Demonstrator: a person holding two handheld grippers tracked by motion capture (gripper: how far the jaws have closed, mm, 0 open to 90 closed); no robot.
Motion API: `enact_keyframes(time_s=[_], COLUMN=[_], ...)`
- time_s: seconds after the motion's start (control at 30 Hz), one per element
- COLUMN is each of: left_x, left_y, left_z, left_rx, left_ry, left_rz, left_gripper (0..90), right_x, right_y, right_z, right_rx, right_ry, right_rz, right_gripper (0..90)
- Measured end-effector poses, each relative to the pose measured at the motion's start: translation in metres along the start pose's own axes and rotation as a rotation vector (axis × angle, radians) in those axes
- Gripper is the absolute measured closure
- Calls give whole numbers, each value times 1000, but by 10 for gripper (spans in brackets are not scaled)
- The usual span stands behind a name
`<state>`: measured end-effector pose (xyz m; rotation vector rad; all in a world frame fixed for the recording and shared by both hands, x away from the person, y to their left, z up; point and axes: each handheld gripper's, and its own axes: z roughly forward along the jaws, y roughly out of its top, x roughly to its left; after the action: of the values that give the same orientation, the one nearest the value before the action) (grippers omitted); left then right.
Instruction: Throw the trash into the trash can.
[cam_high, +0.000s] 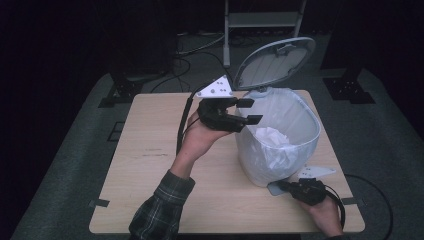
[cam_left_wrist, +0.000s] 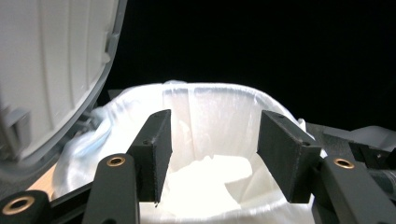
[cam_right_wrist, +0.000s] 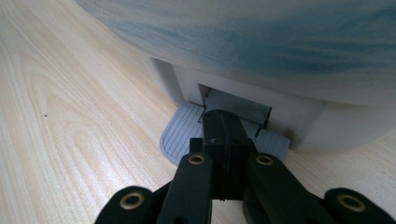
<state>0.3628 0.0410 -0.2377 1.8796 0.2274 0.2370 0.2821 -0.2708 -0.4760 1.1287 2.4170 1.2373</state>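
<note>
White bin, grey lid, pale wood table

Bin (cam_high: 278, 145) white w/ white liner; lid (cam_high: 276, 61) + ribbed pedal (cam_right_wrist: 187, 133) grey. Table (cam_high: 150, 165) light wood grain. Grippers (cam_high: 248, 111) black, brass rivets. Sleeve (cam_high: 162, 207) dk plaid.

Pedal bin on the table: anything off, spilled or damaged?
Nothing damaged or spilled. The bin stands upright on the table, lid up, right gripper shut on its pedal. Crumpled white paper sits inside; left gripper is open above.
</note>
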Motion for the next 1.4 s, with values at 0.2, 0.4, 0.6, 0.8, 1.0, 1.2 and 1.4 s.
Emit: enact_keyframes(time_s=[0.2, 0.4, 0.6, 0.8, 1.0, 1.2, 1.4], left_x=[-1, 2, 4, 2, -2, -5, -9], left_y=[-7, -26, -47, -63, -77, -93, -114], left_z=[-14, -29, -39, -47, -56, -65, -74], left_rx=[25, 59, 85, 99, 115, 127, 148], left_ry=[19, 42, 69, 85, 119, 134, 152], left_rz=[-8, -43, -68, -83, -88, -102, -113], left_gripper=[427, 410, 377, 351, 295, 282, 245], right_x=[0, 0, 0, 0, 0, 0, 1], right_y=[0, 0, 0, 0, 1, 1, 1], right_z=[0, 0, 0, 0, 0, 0, 0], right_rx=[-2, -3, -3, 0, 2, 4, 8], right_ry=[-2, -2, -3, -1, -4, -3, -5], right_rz=[0, 0, -2, -6, -11, -11, -9], right_gripper=[900, 900, 900, 900, 900, 900, 900])
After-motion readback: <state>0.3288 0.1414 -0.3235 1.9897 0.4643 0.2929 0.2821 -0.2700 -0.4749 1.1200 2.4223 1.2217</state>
